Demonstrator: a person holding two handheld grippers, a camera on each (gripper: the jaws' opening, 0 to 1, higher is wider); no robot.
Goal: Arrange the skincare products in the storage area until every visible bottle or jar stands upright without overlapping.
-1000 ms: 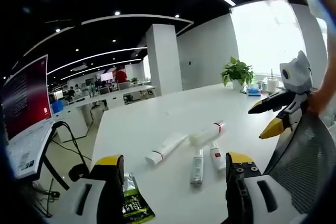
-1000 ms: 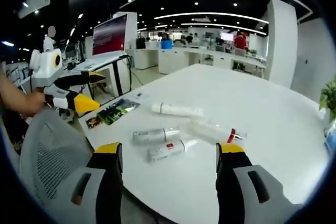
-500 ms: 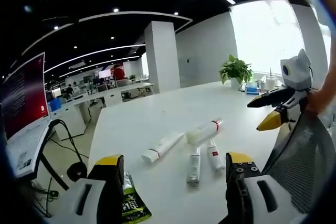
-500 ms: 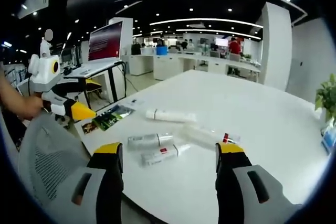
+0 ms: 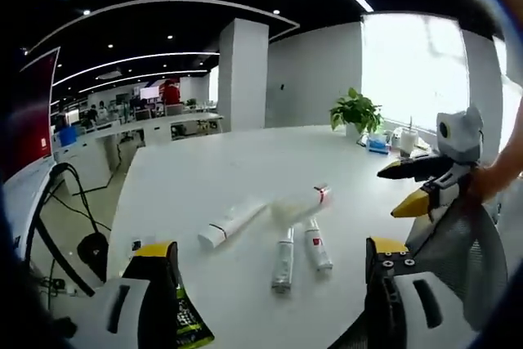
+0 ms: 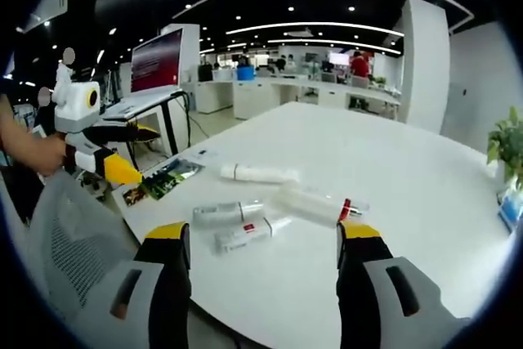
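Left gripper view – 4 tubes (image 5: 282, 226) lying flat on white table (image 5: 245, 153), left gripper (image 5: 270, 296) jaws apart, right gripper (image 6: 261, 284) jaws apart too.

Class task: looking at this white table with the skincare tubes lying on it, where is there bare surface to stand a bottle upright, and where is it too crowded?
Free: the table stretch from the red-capped bottle toward the potted plant. Crowded: the cluster where that bottle, the white tube, the silver tube and the red-labelled tube lie, beside the green packets at the edge.
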